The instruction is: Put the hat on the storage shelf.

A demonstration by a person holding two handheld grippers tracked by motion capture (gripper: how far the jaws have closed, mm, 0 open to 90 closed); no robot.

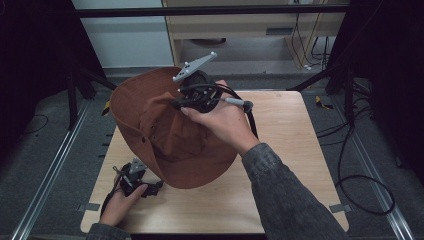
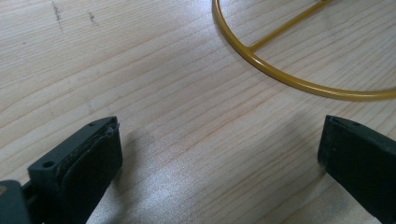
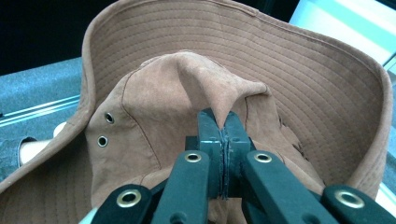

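R gripper jaws pinched tight on a fold of the brown bucket hat crown — brim curls round beyond them. L gripper jaws wide apart, nothing between, low over the bench — yellow wire ring just ahead.

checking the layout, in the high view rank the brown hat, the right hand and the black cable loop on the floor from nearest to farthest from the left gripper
1. Brown hat: its brim hangs just right of the left gripper.
2. Right hand: farther up and right, over the table's middle.
3. Black cable loop: on the floor, beyond the table's right edge.
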